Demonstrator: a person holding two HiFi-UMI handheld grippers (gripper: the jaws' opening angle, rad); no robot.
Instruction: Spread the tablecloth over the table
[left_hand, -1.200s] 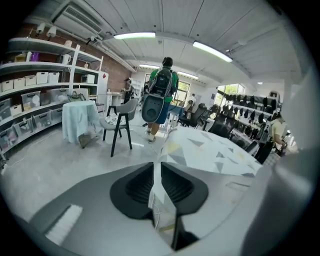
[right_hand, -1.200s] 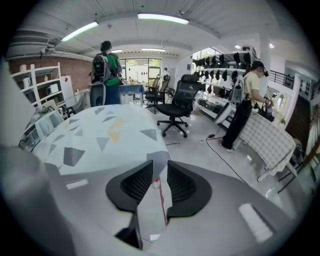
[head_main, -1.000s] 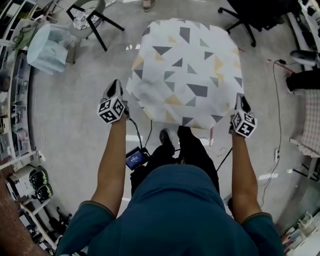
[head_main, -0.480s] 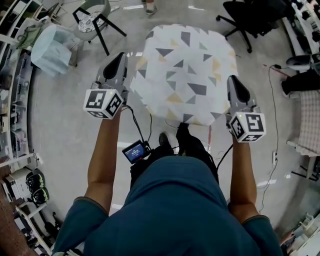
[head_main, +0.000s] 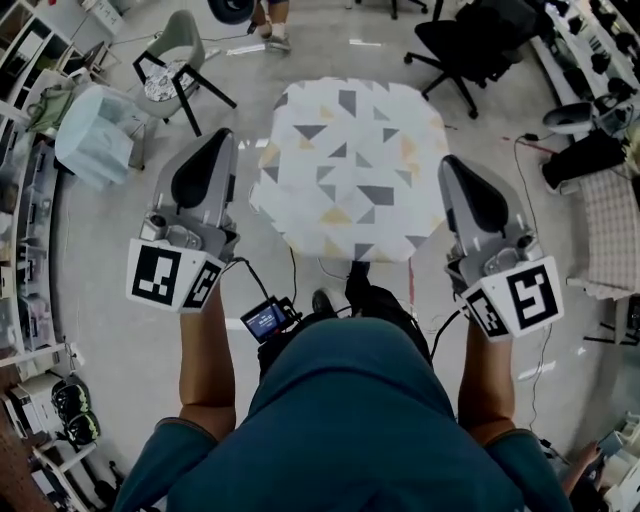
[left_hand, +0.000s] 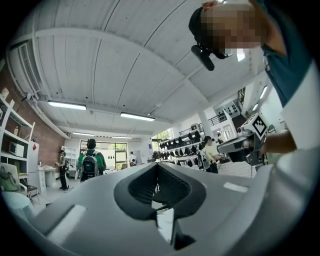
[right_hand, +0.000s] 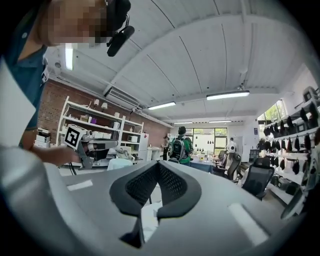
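Tablecloth (head_main: 350, 170) lies draped over the table, straight ahead and between the two tools, equally near each. Left gripper (head_main: 220, 138) hangs raised beside its left edge, jaws together on nothing (only the room shows beyond them). Right gripper (head_main: 452, 165) is likewise closed and empty. A second ago both sat low at the near corners — now they're lifted clear.

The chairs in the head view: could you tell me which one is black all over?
The office chair beyond the tablecloth's far right corner; the other chair, at upper left, has a pale seat on black legs.
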